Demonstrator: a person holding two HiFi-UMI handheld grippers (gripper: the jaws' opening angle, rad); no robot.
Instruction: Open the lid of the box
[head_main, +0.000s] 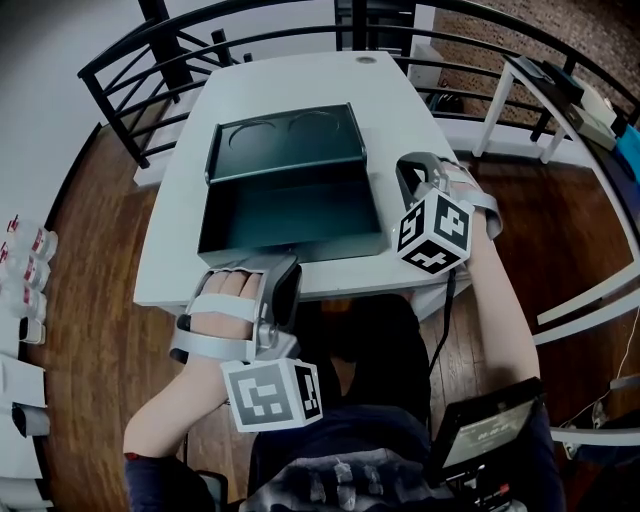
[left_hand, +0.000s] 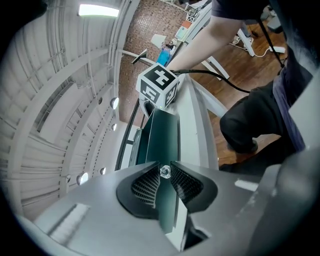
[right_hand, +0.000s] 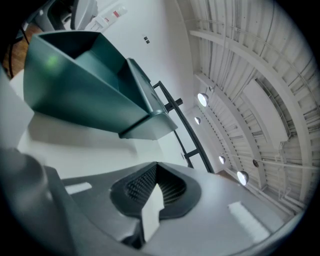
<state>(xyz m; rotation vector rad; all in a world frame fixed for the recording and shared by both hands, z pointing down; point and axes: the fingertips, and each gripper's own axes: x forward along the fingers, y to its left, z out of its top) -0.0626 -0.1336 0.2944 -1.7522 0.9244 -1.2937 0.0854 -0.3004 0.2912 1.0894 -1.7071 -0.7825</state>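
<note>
The dark green box (head_main: 290, 215) lies open on the white table (head_main: 400, 110). Its far half (head_main: 285, 140) has two round recesses, and its near half is a shallow shell. In the right gripper view the box (right_hand: 85, 95) rises to the upper left. My left gripper (head_main: 290, 263) is at the box's near edge. In the left gripper view the left gripper (left_hand: 164, 170) is shut on a small clear knob (left_hand: 164, 171) that sits on the green wall (left_hand: 165, 135). My right gripper (head_main: 412, 172) rests beside the box's right wall. The right gripper (right_hand: 156, 168) is shut and holds nothing.
A black railing (head_main: 150, 60) curves round the table's far side above the wooden floor (head_main: 90, 230). A white shelf unit (head_main: 560, 95) stands at the back right. A tablet-like screen (head_main: 485, 430) sits on the person's lap. White bottles (head_main: 25, 265) line the left edge.
</note>
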